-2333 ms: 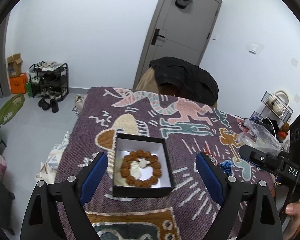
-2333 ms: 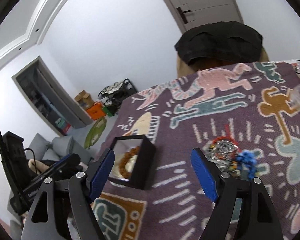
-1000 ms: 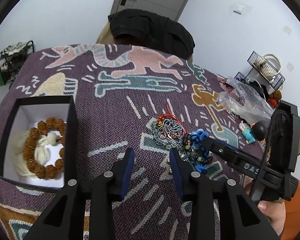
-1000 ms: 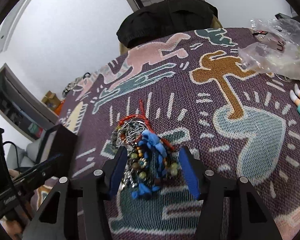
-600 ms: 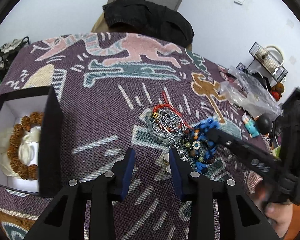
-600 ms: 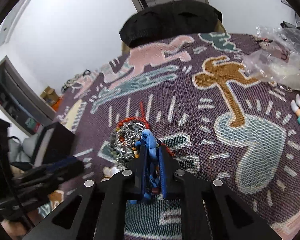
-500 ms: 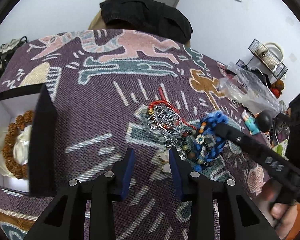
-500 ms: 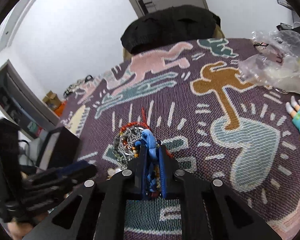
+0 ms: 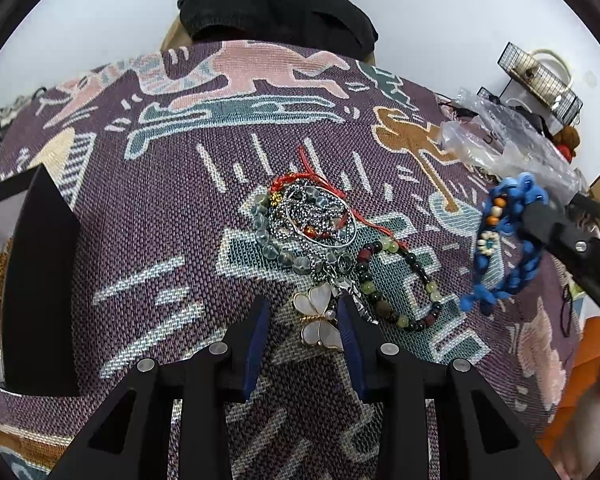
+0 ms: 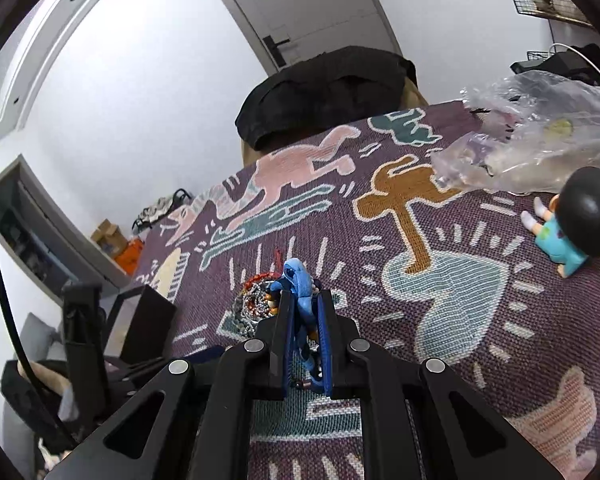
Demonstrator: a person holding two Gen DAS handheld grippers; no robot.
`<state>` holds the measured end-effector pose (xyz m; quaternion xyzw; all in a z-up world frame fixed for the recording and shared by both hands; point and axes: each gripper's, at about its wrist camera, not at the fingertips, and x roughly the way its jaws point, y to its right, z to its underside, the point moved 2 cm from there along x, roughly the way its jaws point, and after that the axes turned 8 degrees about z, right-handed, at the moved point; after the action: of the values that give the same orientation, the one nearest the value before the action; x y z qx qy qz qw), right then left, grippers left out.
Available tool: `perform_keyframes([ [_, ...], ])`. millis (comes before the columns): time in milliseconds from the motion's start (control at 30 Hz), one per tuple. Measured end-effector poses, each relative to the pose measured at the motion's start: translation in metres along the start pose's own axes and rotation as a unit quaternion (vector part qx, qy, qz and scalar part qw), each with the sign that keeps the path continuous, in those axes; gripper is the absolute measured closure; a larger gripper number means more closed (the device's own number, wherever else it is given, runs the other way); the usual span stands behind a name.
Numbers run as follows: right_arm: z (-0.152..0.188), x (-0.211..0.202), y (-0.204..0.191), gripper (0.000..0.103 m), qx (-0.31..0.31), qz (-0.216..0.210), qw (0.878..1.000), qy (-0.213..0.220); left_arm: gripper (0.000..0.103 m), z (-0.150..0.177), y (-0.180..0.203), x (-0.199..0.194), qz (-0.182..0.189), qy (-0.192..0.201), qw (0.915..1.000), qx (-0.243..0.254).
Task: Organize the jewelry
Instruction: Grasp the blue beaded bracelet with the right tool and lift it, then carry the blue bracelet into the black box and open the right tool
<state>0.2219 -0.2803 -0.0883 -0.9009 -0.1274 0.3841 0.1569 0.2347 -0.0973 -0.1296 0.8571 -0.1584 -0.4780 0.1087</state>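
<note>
A heap of jewelry (image 9: 312, 220) lies on the patterned purple cloth (image 9: 160, 200): a red cord, silver chains, grey beads and a dark-and-green bead bracelet (image 9: 404, 284). A white butterfly pendant (image 9: 320, 316) lies between the tips of my left gripper (image 9: 303, 312), whose jaws stand partly open around it without pinching. My right gripper (image 10: 303, 300) is shut on a blue braided bracelet (image 10: 298, 280) and holds it above the cloth; the bracelet also shows in the left wrist view (image 9: 508, 236). The black jewelry box (image 9: 36, 280) stands at the left.
A clear plastic bag (image 10: 540, 148) and a small doll figure (image 10: 576, 224) lie at the right of the cloth. A chair draped with black clothing (image 10: 328, 88) stands behind the table. The black box also shows in the right wrist view (image 10: 144, 320).
My right gripper closed on the blue bracelet and lifted it off the heap, up and to the right. My left gripper narrowed and moved right from the box to the butterfly pendant.
</note>
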Motion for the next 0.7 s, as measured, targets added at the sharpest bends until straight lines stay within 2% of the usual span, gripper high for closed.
perform_keyframes([
  [67, 0.000, -0.003, -0.001, 0.091, 0.000, -0.003, 1.000, 0.002, 0.070, -0.001, 0.005, 0.004, -0.014, -0.001, 0.9998, 0.014],
  [100, 0.001, -0.004, -0.002, 0.091, -0.001, -0.004, 1.000, 0.002, 0.078, -0.001, 0.007, 0.005, -0.019, -0.002, 0.9996, 0.020],
  [133, 0.002, -0.005, -0.003, 0.091, -0.003, -0.006, 1.000, 0.003, 0.079, -0.001, 0.008, 0.005, -0.019, -0.004, 0.9995, 0.024],
  [433, 0.004, -0.011, -0.011, 0.091, -0.010, -0.015, 1.000, 0.007, 0.079, -0.002, -0.001, -0.012, -0.006, 0.004, 0.9999, 0.010],
  [700, 0.006, -0.011, -0.034, 0.091, -0.027, -0.025, 0.999, 0.008, 0.079, -0.012, -0.016, -0.054, -0.011, 0.041, 0.9991, 0.006],
])
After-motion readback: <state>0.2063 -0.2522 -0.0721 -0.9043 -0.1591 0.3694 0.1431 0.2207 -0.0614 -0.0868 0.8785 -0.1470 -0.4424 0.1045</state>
